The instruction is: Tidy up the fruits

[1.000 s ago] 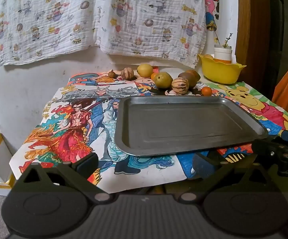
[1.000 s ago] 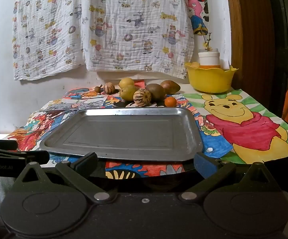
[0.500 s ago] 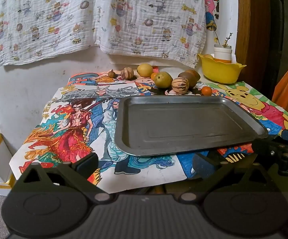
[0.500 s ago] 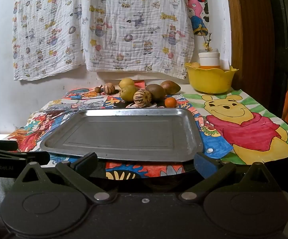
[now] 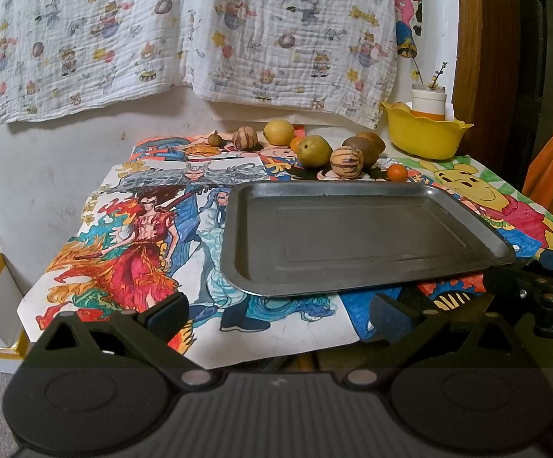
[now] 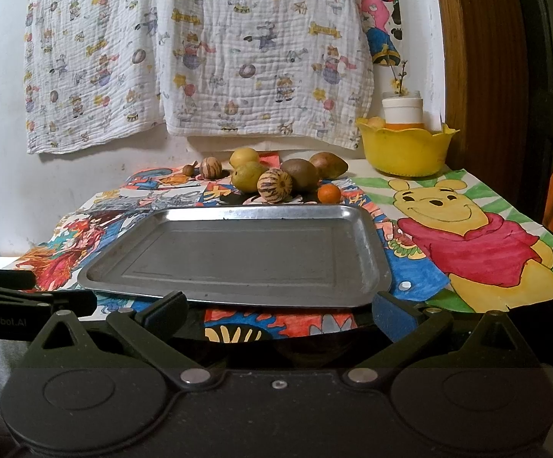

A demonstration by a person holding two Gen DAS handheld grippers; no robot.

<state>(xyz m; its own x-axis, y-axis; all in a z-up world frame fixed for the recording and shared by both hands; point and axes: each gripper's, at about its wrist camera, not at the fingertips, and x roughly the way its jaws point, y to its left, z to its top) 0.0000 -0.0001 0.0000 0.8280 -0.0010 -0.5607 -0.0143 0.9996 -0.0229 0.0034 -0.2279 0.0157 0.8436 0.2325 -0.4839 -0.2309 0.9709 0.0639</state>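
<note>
Nothing has been moved over the last second; the sorting is judged not yet begun.

Both the left gripper (image 5: 278,311) and right gripper (image 6: 280,307) are held spread and empty before the surface (image 6: 467,297). The tray (image 6: 238,255) is bare; the fruits (image 6: 274,185) are clustered behind it. A white pot is held in the yellow bowl (image 6: 404,150).

Left gripper (image 5: 278,318) and right gripper (image 6: 280,316) hover level, side by side, jaws spread wide, gripping nothing.
</note>
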